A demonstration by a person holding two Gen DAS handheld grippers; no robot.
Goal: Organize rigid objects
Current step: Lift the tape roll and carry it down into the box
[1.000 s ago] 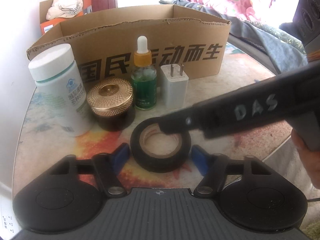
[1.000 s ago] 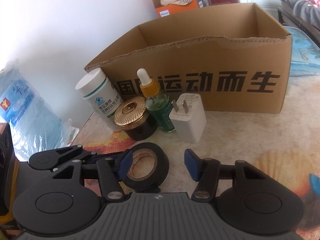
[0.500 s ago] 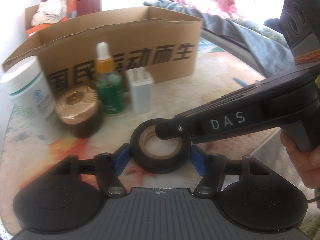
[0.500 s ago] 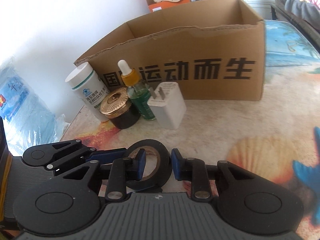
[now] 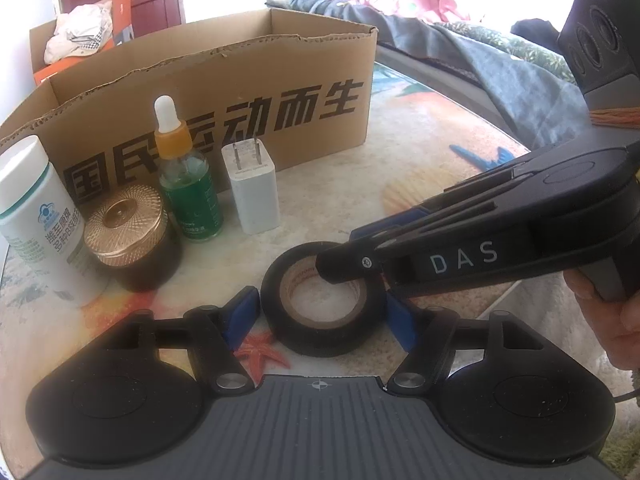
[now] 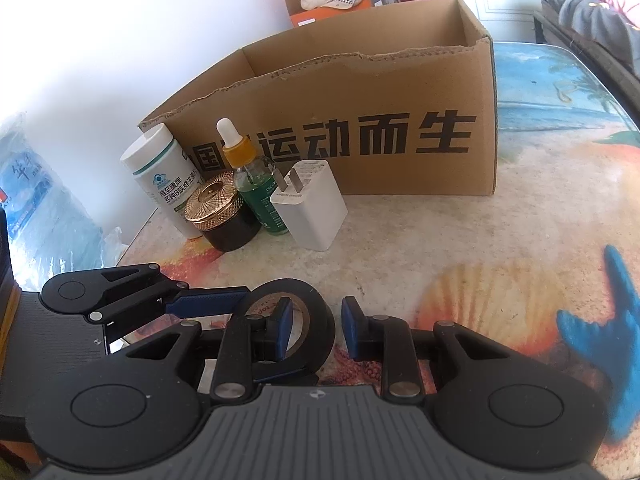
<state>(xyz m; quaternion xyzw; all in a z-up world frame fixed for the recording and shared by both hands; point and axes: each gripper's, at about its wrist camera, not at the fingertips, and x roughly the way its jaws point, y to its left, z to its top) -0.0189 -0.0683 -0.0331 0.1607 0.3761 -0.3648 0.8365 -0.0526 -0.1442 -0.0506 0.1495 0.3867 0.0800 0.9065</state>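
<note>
Tape roll (image 5: 323,307), black with a brown cardboard core, lies flat on the patterned table (image 5: 400,168) at the near centre. My left gripper (image 5: 322,312) straddles it: the blue pads (image 5: 240,312) sit just beside the roll's outer wall on either side, spread and not pressing it as far as I can tell. My right gripper (image 6: 314,328) comes in from the right, seen in the left wrist view as a black body marked DAS crossing above the roll's far right rim. In the right wrist view, its left pad (image 6: 285,330) stands inside the roll's hole and its right pad sits outside the wall, apart from the tape; the fingers are spread, gripping nothing. Farther off at the left, four items stand upright in a close row: white pill bottle (image 5: 38,220), dark jar with gold lid (image 5: 130,246), green dropper bottle (image 5: 188,184) and white charger plug (image 5: 254,188). Behind them stands the open cardboard box (image 5: 224,96), printed with black characters.
</note>
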